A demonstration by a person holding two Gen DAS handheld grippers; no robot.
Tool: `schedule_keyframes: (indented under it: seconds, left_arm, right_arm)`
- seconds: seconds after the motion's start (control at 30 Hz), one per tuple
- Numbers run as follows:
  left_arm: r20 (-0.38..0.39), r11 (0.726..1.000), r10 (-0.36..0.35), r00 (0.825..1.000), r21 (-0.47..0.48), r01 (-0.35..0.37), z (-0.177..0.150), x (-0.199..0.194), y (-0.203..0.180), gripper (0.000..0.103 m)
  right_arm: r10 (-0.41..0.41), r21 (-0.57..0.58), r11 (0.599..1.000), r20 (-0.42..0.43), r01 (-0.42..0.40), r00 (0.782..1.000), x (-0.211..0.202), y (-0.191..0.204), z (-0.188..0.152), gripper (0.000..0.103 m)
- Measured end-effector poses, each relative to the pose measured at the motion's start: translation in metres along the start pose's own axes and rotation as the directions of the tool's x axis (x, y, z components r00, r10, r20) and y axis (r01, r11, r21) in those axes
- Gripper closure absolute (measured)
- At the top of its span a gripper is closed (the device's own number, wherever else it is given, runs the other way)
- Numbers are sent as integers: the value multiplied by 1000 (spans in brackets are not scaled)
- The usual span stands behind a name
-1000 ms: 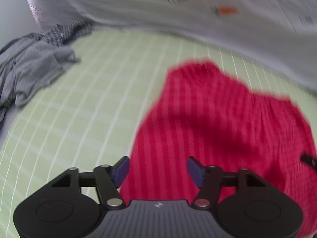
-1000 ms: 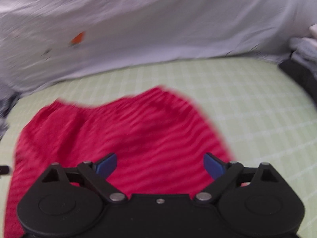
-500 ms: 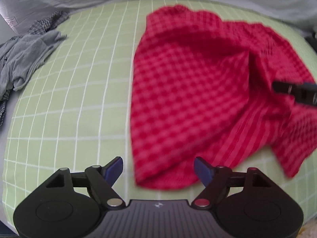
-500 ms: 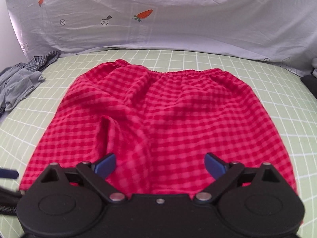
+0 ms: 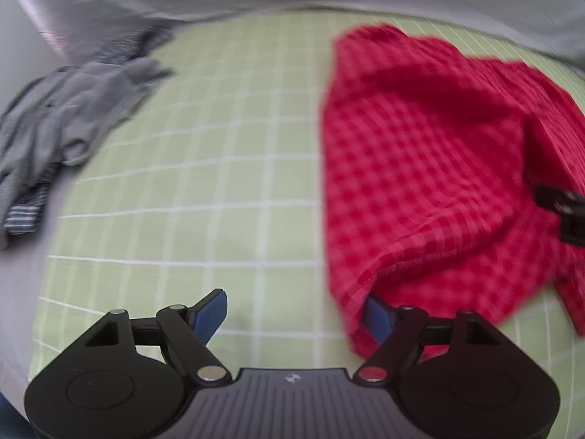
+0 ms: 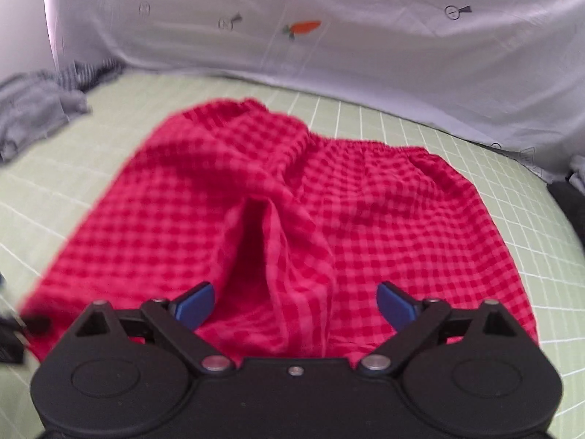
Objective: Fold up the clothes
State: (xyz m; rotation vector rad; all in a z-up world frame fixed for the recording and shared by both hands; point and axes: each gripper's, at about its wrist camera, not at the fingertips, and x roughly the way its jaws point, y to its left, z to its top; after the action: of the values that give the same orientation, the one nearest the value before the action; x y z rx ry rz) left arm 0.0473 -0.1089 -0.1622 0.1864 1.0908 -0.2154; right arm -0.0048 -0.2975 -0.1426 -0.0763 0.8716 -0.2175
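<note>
Red checked shorts (image 6: 329, 212) lie spread on the green grid sheet (image 6: 548, 256), waistband at the far side, with a raised fold down the middle. In the left wrist view the shorts (image 5: 438, 168) fill the right half. My left gripper (image 5: 298, 311) is open and empty at the shorts' near left corner, its right fingertip (image 5: 378, 316) against the hem. My right gripper (image 6: 295, 303) is open and empty, just above the near hem at the middle. Its black tip (image 5: 559, 212) shows at the right edge of the left wrist view.
A crumpled grey garment (image 5: 65, 124) over a striped one lies at the left of the bed, also in the right wrist view (image 6: 33, 117). A pale sheet with carrot prints (image 6: 329, 25) rises behind the bed. Dark items (image 6: 570, 197) sit at the far right edge.
Both grippers have let the shorts settle on the sheet and stay open. The left gripper has shifted left to the shorts' near left corner; the right has moved in closer over the hem.
</note>
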Motion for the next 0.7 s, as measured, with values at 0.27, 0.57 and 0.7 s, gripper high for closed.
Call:
schedule_keyframes:
  seconds: [0.27,0.57,0.7]
  left_arm:
    - [61,990,35,997,-141,-26,14,-1,26,23]
    - [83,997,16,996,-74,-10,21,2,6,23]
    - [82,1000,5,997,-31,-2,20,2,3,24]
  right_arm:
    - [-105,108,989,-3,104,995,3,-37,11,8]
    - [-54,103,993,29,51,998,-6,-43,19,8]
    - [-66,75,995,58,61,996,-14,-33,20,9]
